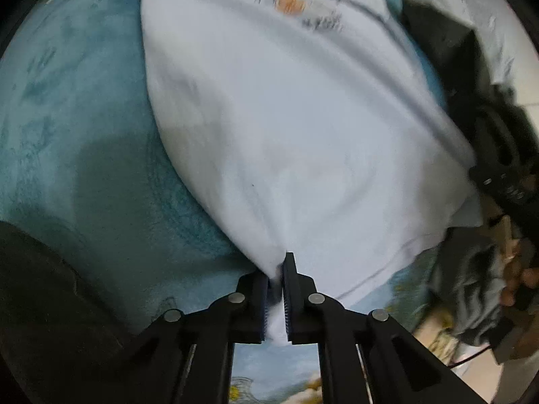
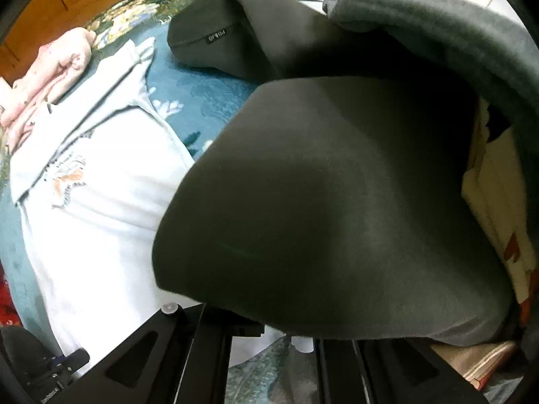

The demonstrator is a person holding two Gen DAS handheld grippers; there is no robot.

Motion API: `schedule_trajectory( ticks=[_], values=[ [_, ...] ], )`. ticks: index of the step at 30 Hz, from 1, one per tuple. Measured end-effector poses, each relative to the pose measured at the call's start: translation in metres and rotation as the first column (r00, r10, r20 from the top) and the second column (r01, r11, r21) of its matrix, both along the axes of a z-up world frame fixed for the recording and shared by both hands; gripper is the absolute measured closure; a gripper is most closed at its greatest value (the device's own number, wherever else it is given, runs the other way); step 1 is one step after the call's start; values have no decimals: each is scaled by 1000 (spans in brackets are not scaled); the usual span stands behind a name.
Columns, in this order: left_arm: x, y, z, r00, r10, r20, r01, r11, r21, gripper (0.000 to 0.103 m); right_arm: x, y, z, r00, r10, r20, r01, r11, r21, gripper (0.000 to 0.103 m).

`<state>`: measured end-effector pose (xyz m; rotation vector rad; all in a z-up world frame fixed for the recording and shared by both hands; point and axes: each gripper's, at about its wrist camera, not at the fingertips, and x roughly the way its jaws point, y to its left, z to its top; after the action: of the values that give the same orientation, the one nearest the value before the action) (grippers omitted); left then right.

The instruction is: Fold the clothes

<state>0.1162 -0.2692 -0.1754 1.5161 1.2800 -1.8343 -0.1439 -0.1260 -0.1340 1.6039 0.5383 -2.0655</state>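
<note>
Left wrist view: left gripper (image 1: 276, 289) pinches the white shirt's (image 1: 286, 128) hem, lifting it to fold; right gripper's fingers hidden under dark cloth (image 2: 320, 202) beside the shirt.

We see a white T-shirt (image 1: 286, 134) lying spread on a teal surface, its printed orange motif at the far end and its near hem bunched and lifted. Beside it, a dark grey garment (image 2: 330, 202) hangs draped in a smooth fold, overlapping the white shirt's edge in the right wrist view.
</note>
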Motion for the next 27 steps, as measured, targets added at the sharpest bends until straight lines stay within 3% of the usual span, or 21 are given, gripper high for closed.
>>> schedule_trajectory(
  ticks=[3, 7, 12, 19, 22, 23, 25, 26, 27],
  values=[
    [10, -9, 34, 992, 16, -123, -18, 1000, -14, 96, 1, 6, 19, 1000, 7, 2, -7, 998, -64, 97],
    [34, -20, 92, 965, 4, -263, -17, 999, -49, 96, 7, 19, 54, 1000, 13, -6, -14, 985, -172, 97],
    [75, -2, 129, 944, -18, -329, -10, 997, -82, 97, 19, 45, 84, 1000, 12, -25, -17, 978, -208, 102],
    [103, -10, 110, 948, 0, -317, -2, 1000, -5, 97, 43, 53, 69, 992, 87, 89, -61, 962, -268, 102],
    [99, -6, 101, 956, 1, -294, -2, 1000, -5, 97, 62, 52, 42, 983, 105, 152, -62, 963, -261, 101],
    [98, -4, 98, 958, 1, -286, -3, 1000, -5, 97, 69, 52, 32, 978, 111, 174, -64, 965, -255, 100],
    [96, -2, 95, 961, -2, -275, 0, 1000, -10, 97, 75, 47, 7, 972, 113, 207, -65, 972, -226, 82],
    [96, -2, 95, 961, -7, -275, 2, 1000, -17, 97, 76, 44, -6, 970, 104, 218, -57, 976, -212, 66],
    [95, -2, 95, 962, -7, -274, 2, 1000, -20, 96, 76, 41, -18, 970, 90, 227, -44, 979, -199, 61]
  ],
)
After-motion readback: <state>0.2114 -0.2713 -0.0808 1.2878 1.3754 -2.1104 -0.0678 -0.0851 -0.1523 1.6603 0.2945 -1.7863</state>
